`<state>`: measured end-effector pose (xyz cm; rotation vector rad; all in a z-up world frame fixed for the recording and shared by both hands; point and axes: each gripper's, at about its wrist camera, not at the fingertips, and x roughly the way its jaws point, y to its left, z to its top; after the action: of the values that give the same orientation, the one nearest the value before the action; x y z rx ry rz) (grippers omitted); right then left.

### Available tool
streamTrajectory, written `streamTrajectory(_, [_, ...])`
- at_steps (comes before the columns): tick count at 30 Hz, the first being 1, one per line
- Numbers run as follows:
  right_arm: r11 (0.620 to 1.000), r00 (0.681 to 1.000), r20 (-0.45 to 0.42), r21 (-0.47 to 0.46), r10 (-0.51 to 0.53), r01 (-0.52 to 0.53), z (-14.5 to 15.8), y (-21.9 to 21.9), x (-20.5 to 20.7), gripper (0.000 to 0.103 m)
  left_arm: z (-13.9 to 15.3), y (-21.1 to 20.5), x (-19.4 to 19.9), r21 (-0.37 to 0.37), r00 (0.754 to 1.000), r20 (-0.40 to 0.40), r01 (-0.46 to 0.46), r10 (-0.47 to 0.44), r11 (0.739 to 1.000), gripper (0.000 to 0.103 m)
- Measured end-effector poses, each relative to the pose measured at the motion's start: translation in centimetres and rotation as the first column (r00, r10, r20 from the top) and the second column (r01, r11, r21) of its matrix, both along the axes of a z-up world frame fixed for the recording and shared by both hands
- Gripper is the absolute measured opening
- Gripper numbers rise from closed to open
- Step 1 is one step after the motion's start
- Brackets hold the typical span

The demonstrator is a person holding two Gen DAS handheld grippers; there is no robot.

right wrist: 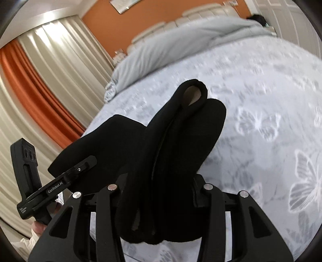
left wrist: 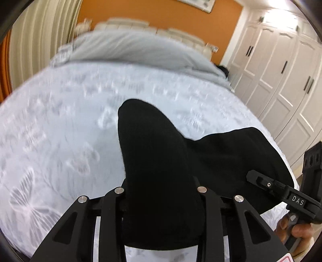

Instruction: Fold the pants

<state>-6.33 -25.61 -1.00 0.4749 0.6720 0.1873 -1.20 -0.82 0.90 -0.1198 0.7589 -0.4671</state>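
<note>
The black pants are pinched in the jaws of both the left gripper and right gripper, lifted, their long axis running ahead over the bed.

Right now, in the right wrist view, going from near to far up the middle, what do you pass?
Right gripper clamped on the black pants → butterfly-print bedspread → grey duvet → padded headboard → orange wall.
</note>
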Motion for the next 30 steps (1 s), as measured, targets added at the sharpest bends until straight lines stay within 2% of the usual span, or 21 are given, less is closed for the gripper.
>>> streamTrajectory(8, [0.999, 0.987, 0.161, -0.04, 0.011, -0.005, 3.8, 0.7, -0.2, 0.04, 5.0, -0.2, -0.2, -0.029, 0.983, 0.185, -0.008, 0.014, 1.0, 0.028])
streamTrajectory(14, [1.0, 0.968, 0.25, -0.025, -0.001, 0.007, 6.5, 0.3, 1.5, 0.04, 7.9, -0.3, 0.5, -0.044, 0.964, 0.265, -0.028, 0.039, 0.999, 0.028])
streamTrajectory(21, [0.999, 0.936, 0.352, -0.035, 0.022, -0.01, 10.6, 0.0, 4.6, 0.04, 12.0, -0.4, 2.7, -0.053, 0.932, 0.355, -0.061, 0.076, 0.997, 0.029])
streamTrajectory(26, [0.999, 0.924, 0.38, -0.023, 0.034, -0.027, 13.1, -0.7, 7.7, 0.04, 15.4, -1.0, 5.3, -0.051, 0.907, 0.413, -0.07, 0.085, 0.996, 0.029])
streamTrajectory(30, [0.999, 0.92, 0.39, -0.014, 0.043, -0.041, 14.2, -2.1, 11.6, 0.041, 16.9, -1.5, 8.1, -0.056, 0.898, 0.43, -0.076, 0.093, 0.996, 0.029])
